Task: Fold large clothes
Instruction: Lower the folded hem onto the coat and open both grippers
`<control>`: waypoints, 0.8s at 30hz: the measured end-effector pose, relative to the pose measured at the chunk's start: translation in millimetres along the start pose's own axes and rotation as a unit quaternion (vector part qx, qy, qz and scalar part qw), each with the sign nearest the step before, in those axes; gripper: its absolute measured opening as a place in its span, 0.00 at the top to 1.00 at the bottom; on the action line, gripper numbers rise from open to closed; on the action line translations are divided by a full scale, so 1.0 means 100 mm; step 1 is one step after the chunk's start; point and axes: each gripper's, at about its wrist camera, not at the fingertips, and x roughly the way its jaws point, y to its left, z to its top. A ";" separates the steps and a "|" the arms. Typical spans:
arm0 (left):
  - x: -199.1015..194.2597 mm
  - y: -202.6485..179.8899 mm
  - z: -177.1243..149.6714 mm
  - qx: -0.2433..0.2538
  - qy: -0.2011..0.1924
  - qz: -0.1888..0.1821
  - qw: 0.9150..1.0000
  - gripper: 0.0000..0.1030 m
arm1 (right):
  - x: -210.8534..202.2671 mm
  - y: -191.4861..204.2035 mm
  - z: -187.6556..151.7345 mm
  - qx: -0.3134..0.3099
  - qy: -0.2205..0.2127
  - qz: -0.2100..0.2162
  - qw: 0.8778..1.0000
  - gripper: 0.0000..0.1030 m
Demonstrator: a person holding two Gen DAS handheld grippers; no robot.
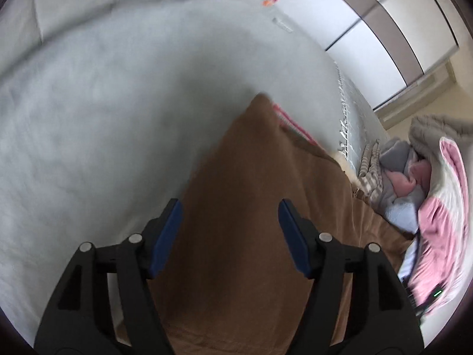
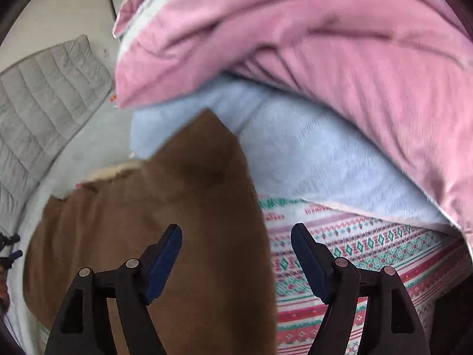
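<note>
The brown garment (image 1: 242, 207) lies spread on the grey bed (image 1: 103, 118), and from my left camera I see it running up to a folded corner with a strip of pink lining showing along its right edge. My left tool (image 1: 230, 236) hangs above it with its jaws apart; the blue pads (image 1: 165, 236) touch no cloth, so it is released. Off the bed's right side sits a heap of clothes (image 1: 408, 183) in grey, pink and pale blue.

From my right camera the same brown garment (image 2: 165, 222) fills the lower left, its corner pointing up toward a pale blue blanket (image 2: 310, 153). A pink blanket (image 2: 295, 38) is piled over that, and a patterned cloth (image 2: 354, 251) with red and green bands lies below it, just beside the garment's right edge. My right tool (image 2: 236, 257) is released too, jaws wide, one finger over the brown cloth and the other over the patterned cloth, gripping neither. A grey quilted pad (image 2: 50, 88) lies at the far left. Both views are blurred.
</note>
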 end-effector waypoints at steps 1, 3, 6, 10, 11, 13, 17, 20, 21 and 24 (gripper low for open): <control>0.02 0.01 0.02 -0.005 0.001 0.000 1.000 0.34 | 0.05 -0.04 -0.04 -0.005 0.002 -0.004 1.000 0.25; 0.12 -0.04 0.03 0.006 -0.001 0.005 1.000 0.34 | 0.10 -0.06 -0.08 -0.021 -0.005 -0.012 1.000 0.25; 0.28 -0.17 0.08 0.054 -0.008 0.036 0.998 0.33 | 0.25 0.02 -0.02 -0.040 -0.020 -0.015 0.999 0.26; 0.53 -0.17 0.06 0.068 -0.015 0.078 0.994 0.44 | 0.67 0.18 0.06 -0.053 0.012 -0.049 0.997 0.88; 0.54 -0.17 0.06 0.065 -0.020 0.082 0.994 0.55 | 0.72 0.23 0.04 -0.054 0.013 -0.060 0.997 0.89; 0.55 -0.16 0.04 0.058 -0.032 0.093 0.993 0.61 | 0.74 0.30 0.05 -0.059 -0.005 -0.086 0.995 0.92; 0.57 -0.26 0.02 0.066 -0.061 0.119 0.989 0.70 | 0.81 0.33 0.10 -0.029 -0.030 -0.116 0.992 0.93; 0.59 -0.29 0.02 0.069 -0.090 0.135 0.984 0.74 | 0.95 0.34 0.09 -0.013 -0.039 -0.132 0.990 0.93; 0.60 -0.30 0.02 0.070 -0.102 0.140 0.982 0.75 | 1.02 0.33 0.09 -0.005 -0.042 -0.136 0.990 0.93; 0.66 -0.32 0.03 0.076 -0.131 0.155 0.976 0.76 | 1.14 0.32 0.09 0.005 -0.052 -0.147 0.988 0.93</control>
